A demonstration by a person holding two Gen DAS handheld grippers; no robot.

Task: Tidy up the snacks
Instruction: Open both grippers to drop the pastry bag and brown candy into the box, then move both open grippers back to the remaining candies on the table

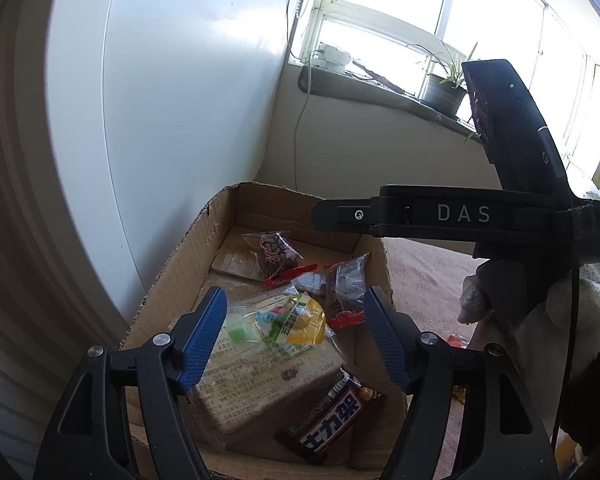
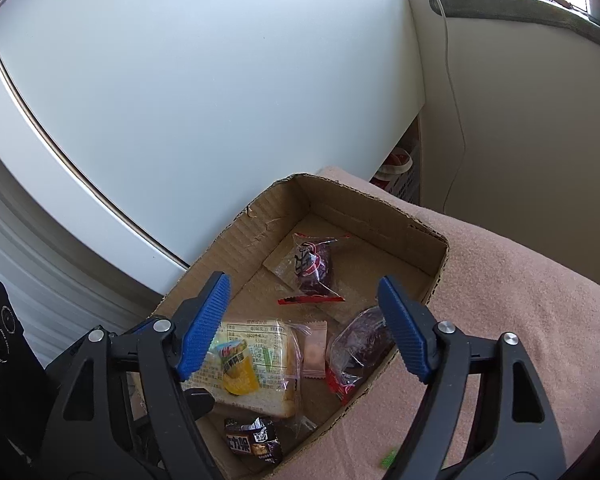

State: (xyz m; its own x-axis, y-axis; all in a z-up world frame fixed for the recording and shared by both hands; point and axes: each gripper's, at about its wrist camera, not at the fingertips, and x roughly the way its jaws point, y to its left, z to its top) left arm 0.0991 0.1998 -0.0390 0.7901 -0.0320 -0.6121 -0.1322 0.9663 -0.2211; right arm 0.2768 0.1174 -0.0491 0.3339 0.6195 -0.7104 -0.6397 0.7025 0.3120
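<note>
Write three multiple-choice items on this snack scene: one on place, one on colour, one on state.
1. Where does the sliced bread pack lie?
A. in the cardboard box
B. on the windowsill
C. on the pink blanket

2. What colour are the pads on the fingers?
A. red
B. blue
C. yellow

3. How is the right gripper?
A. shut on a candy
B. shut, empty
C. open, empty

Key: 1 A, box walls surround it; 2 B, ribbed blue pads show; 3 C, its fingers stand wide apart with nothing between.

rough corrugated cardboard box (image 2: 428, 236), glossy plastic wrappers (image 2: 316, 268), matt pink cloth (image 2: 520, 320).
</note>
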